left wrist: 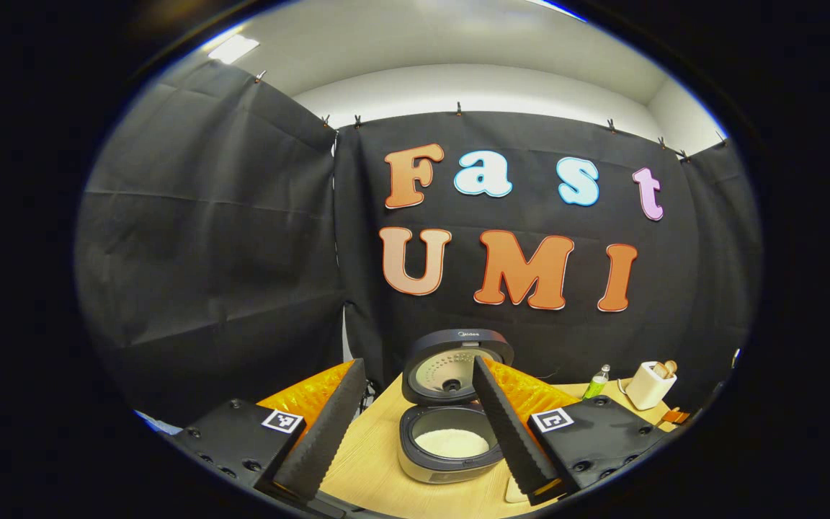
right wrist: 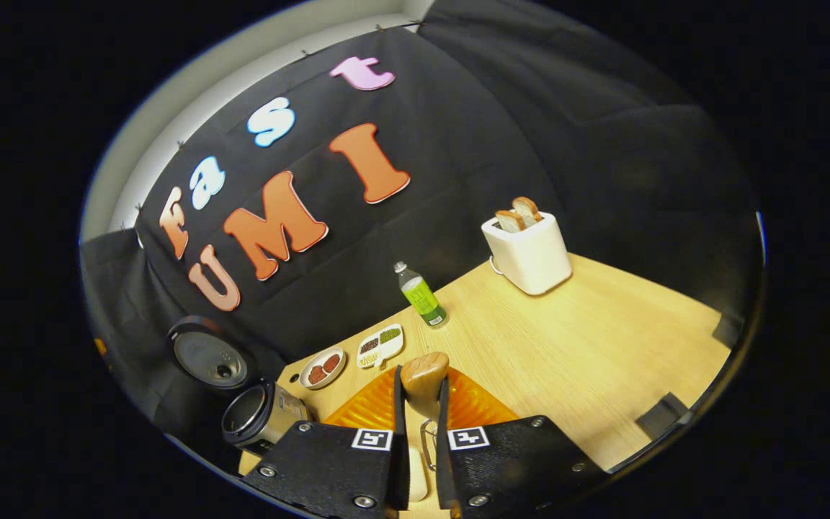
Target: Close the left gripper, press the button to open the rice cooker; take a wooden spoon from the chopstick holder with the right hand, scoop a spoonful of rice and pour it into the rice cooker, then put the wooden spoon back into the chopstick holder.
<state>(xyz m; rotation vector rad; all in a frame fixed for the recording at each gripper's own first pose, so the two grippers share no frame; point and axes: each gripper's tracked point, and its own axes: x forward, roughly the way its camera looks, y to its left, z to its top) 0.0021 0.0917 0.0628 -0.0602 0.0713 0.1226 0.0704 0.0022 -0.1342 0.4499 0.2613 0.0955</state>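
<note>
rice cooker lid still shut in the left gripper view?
No, the rice cooker lid stands raised, with white rice showing in the pot.

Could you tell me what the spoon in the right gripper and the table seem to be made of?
The spoon looks like plain wood: a matte tan, rounded end between the right gripper fingers. The table looks like pale wood or wood-look laminate, going by its fine straight grain lines and smooth, slightly glossy top; which of the two cannot be told.

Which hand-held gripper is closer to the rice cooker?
Probably the left. The left hand-held gripper hangs open just in front of the open rice cooker. The right hand-held gripper, shut on the wooden spoon, sits off to the cooker's side.
</note>
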